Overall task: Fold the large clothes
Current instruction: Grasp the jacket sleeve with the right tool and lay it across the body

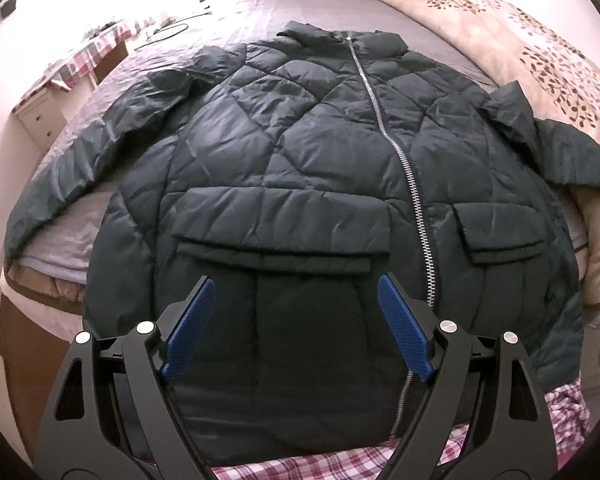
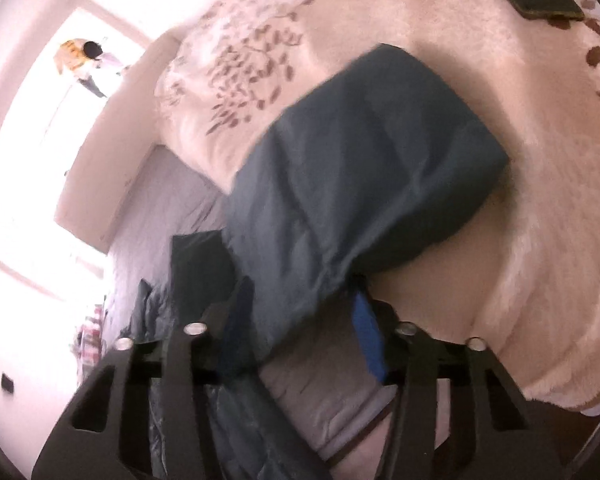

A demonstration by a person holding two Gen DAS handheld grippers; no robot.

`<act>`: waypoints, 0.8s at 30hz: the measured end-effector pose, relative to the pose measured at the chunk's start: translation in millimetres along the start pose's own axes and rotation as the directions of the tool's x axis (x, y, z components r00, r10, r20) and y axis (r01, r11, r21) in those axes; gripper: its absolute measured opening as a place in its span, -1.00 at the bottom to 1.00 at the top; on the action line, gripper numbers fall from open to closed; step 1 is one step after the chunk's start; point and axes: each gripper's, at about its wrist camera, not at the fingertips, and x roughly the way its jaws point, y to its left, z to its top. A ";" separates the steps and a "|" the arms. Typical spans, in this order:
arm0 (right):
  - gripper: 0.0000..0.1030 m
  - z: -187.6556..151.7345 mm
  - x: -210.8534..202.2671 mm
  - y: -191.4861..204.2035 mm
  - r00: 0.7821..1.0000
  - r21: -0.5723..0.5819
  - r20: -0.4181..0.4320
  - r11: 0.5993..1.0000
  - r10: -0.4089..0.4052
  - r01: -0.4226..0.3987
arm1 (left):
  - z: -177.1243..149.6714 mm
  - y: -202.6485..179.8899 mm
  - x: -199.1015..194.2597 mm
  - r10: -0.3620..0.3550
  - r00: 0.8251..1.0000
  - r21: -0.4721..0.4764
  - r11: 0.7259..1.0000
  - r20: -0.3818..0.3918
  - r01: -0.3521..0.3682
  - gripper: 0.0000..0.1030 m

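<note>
1. While the left gripper (image 1: 296,320) hovers with its jaws spread wide and nothing between them, the dark quilted jacket (image 1: 300,152) lies front-up straight ahead of it, hem nearest and collar farthest.
2. Its long axis follows the zipper (image 1: 400,152), running away from the claw up the bed (image 1: 260,4); the left pocket flap (image 1: 280,240) sits just beyond the blue pads (image 1: 190,328).
3. Across on the other side, the right gripper (image 2: 300,320) has the right sleeve (image 2: 360,168) between its half-closed jaws; blur hides whether the pads press the cloth, so I cannot tell if it is pinched.
4. That sleeve stretches outward, away from the right claw, resting on the cream floral blanket (image 2: 540,200), so the right hand is far nearer to it than the left.
5. Judging by this, the coming move is carrying the sleeve inward over the chest.
6. Room is good: grey sheet lies bare beyond the collar, while the heaped blanket crowds the right edge and the hem hangs near the bed's near edge.
</note>
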 end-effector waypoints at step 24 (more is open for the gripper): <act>-0.87 -23.6 -60.5 201.2 0.960 -0.619 0.236 0.785 0.148 0.031 | -5.3 27.6 -6.4 -0.064 0.997 -0.082 0.994 0.044 0.067 0.60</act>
